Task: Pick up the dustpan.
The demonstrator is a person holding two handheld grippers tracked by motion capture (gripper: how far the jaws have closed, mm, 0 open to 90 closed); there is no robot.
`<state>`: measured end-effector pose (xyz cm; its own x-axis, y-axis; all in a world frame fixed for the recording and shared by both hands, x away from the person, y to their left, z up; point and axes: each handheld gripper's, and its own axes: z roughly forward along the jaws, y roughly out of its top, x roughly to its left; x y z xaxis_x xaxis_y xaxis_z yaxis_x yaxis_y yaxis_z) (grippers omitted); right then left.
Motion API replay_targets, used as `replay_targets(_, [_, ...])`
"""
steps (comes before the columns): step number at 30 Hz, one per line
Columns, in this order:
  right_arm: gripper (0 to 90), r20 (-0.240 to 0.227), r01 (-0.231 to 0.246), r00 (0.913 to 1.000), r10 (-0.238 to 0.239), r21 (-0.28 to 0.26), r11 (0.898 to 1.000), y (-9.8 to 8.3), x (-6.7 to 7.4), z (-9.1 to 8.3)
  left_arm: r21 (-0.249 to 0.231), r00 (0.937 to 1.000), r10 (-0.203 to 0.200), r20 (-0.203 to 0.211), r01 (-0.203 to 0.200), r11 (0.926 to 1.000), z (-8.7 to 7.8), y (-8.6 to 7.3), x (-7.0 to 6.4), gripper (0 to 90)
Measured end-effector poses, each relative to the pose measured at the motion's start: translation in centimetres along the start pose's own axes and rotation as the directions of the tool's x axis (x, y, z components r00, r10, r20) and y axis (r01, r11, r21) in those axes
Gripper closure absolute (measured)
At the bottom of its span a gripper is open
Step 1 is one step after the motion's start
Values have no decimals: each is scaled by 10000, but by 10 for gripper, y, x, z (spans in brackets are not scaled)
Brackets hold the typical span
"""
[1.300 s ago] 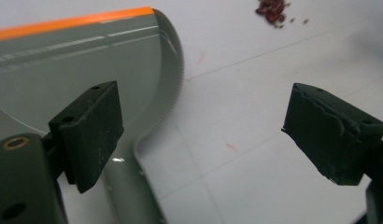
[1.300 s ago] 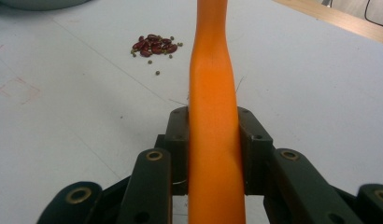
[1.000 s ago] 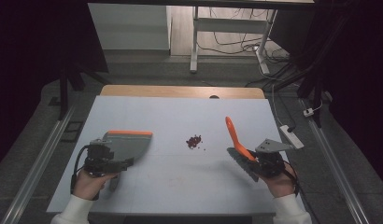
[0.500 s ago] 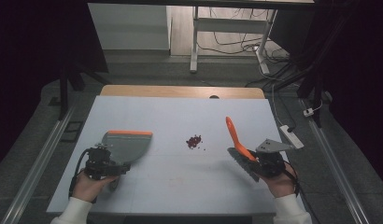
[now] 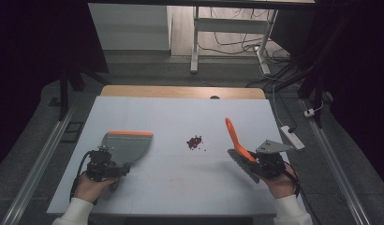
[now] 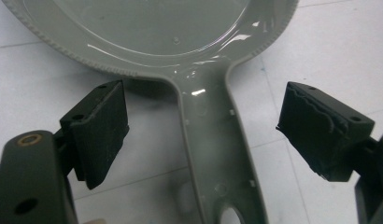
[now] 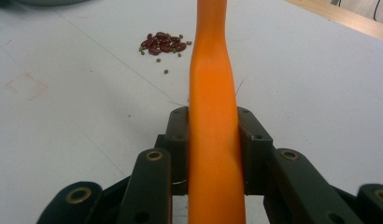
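Left gripper, lower left of the high view: jaws wide apart, straddling the dustpan handle, not touching it. In the left gripper view the handle runs up the middle between the two pads to the pan.

Dustpan is grey with an orange front lip and lies flat on the white table, left of centre. Looks like glossy moulded plastic: light, stiff, probably slippery. I'd grip mid-handle, below the neck where it widens into the pan and above the hang hole at the bottom edge of that view. Expect it to pivot in the jaws if the grip is off-centre.

Right gripper, lower right of the high view: jaws clamped on the orange brush handle, pads tight on both sides. Handle slants toward frame top; brush head sits low beside the gripper, whether it touches the table I can't tell. Handle is rigid plastic, bristles will flex.

Beans: small dark red pile plus a few tiny stray bits, frame centre, between dustpan and brush, well apart from both. They're loose and light, and will roll and scatter if swept hard.
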<state>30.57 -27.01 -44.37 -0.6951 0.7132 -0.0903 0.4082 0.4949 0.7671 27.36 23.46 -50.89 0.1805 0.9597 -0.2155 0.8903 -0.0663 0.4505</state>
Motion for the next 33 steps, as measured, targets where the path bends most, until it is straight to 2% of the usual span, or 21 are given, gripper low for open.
replay_targets(2, [698,6,-5,10000,5,2,10000,0,0,0,-55,9998,-184,-65,184,9998,4,0,0,162])
replay_targets(10, [698,52,4,10000,-4,5,10000,0,0,0,-99,9996,-289,-20,289,9995,13,0,-1,203])
replay_targets(15, [698,70,-22,10000,22,-11,10000,0,0,0,-180,9989,-476,26,476,9987,16,-1,2,262])
replay_targets(26, [698,85,10,10000,-11,13,10000,0,0,0,-265,9983,-547,207,552,9981,18,0,4,405])
replay_targets(33, [698,81,-21,10000,21,-6,10000,0,0,0,-325,9980,-619,115,622,9975,17,-1,4,465])
